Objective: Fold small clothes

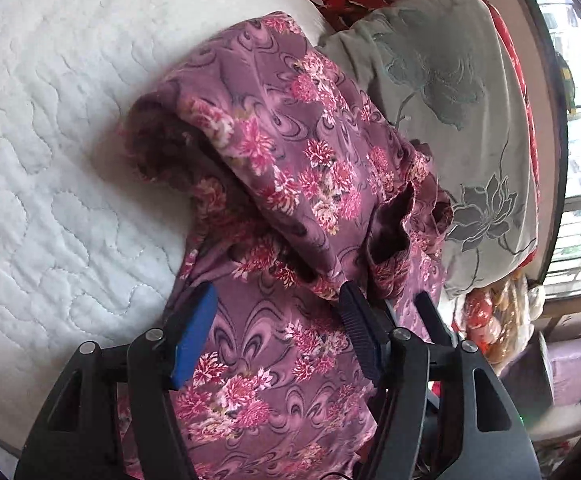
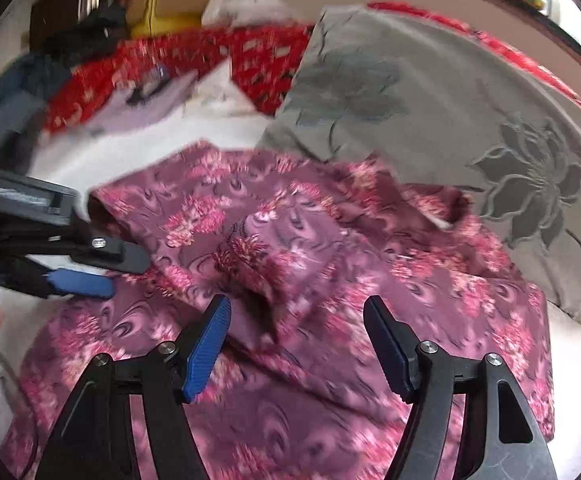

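hovering over a purple floral garment (image 1: 290, 168) spread and bunched on a white quilted mattress (image 1: 50, 140), we are partway into a fold: one flap of the cloth already lies doubled over the middle, and nothing is yet squared off.

in the left wrist view our left gripper (image 1: 276, 308) stands spread, cloth lying between and under its fingers but not pinched. in the right wrist view our right gripper (image 2: 296, 320) is also spread wide above the garment (image 2: 310, 260), holding nothing; the left gripper (image 2: 110, 272) shows at 9 o'clock, its tips at the garment's edge.

we judge the next move calls for each claw to settle on a free hem and close there, then carry that edge across the bundle so the layers meet evenly. the loose ruffled opening at 4 o'clock from the centre of the left view looks the likeliest hem to snag or slip.

room is uneven. open mattress stretches from 7 to 11 o'clock in the left view, good ground for laying the fold flat. a grey flowered pillow (image 2: 450, 120) touches the garment from 12 to 3 o'clock in the right view, with a red patterned cloth (image 2: 266, 60) beyond it, so we would work away from that side.
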A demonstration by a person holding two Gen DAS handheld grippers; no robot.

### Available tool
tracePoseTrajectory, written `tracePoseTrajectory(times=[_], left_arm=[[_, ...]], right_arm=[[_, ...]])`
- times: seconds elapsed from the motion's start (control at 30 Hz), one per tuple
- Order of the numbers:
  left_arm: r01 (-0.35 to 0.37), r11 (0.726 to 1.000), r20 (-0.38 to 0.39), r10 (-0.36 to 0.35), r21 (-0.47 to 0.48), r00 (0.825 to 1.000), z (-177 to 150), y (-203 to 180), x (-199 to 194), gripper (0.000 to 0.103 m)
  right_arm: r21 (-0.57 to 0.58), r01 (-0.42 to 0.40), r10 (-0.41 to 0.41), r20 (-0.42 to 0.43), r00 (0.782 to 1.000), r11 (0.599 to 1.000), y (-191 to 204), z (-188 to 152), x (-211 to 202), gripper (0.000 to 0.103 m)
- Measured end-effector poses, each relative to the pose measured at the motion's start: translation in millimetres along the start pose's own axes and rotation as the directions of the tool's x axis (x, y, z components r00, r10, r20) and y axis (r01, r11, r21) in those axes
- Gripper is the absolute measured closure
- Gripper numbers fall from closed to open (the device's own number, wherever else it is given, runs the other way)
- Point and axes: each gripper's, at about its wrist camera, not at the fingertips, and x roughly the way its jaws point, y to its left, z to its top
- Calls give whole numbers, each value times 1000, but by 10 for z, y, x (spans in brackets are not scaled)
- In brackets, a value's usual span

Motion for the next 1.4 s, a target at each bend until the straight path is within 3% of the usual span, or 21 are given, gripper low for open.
tracePoseTrajectory(times=[0.1,0.13,0.17,0.2,0.37,0.57,0.67,0.77,0.9,0.93,0.97,1.03,1.1,1.13,1.17,1.23,1.33,1.4], left_arm=[[28,999,-8,-28,-26,1000,17,64,7,41],[30,999,-10,-31,-28,999,29,80,-6,41],[30,999,-13,-30,-26,999,36,74,2,41],[27,999,-15,-27,-22,1000,45,59,25,41],[2,1000,-4,-2,-11,1000,42,32,43,41],[-41,999,15,41,13,999,4,-56,68,41],[-60,998,18,59,19,998,-12,-80,79,41],[-77,997,18,76,27,997,-33,-112,85,41],[-87,996,13,86,26,996,-84,-173,74,40],[-85,996,15,85,22,996,-98,-190,65,40],[-86,996,13,85,19,996,-112,-216,66,40],[-66,998,-4,66,14,998,-143,-256,81,40],[-65,998,-10,66,23,998,-154,-327,100,40],[-80,996,-7,80,35,997,-146,-367,103,40],[-94,994,-2,94,48,996,-128,-406,109,40],[-122,990,18,121,66,992,-81,-455,116,40],[-180,983,11,180,38,984,4,-413,215,40],[-184,983,-8,184,17,983,34,-349,292,40]], right_arm=[[22,16,-15,-37,999,1000,2,80,221,37],[32,15,-14,-41,999,999,-16,93,259,55],[45,11,-9,-43,999,999,-49,100,270,81],[60,6,-3,-46,999,998,-80,105,266,86],[263,-92,85,39,996,961,-631,33,-44,87],[512,-174,143,100,985,841,-1448,-271,-331,87],[618,-184,147,110,983,765,-1800,-498,-378,87],[741,-178,161,95,982,648,-2155,-891,-343,87],[833,-181,167,107,980,522,-2411,-1270,-346,80],[850,-213,173,146,974,482,-2458,-1342,-376,73],[855,-223,169,161,972,468,-2477,-1350,-388,60],[857,-212,162,153,975,469,-2471,-1304,-362,46],[853,-210,170,145,975,477,-2464,-1241,-285,46],[847,-219,184,146,972,484,-2464,-1198,-232,54],[837,-219,200,133,971,502,-2469,-1144,-197,91],[803,-236,196,152,969,546,-2464,-975,-224,97],[756,-257,109,242,964,602,-2568,-851,-508,97],[751,-182,74,176,982,635,-2663,-846,-451,97]])
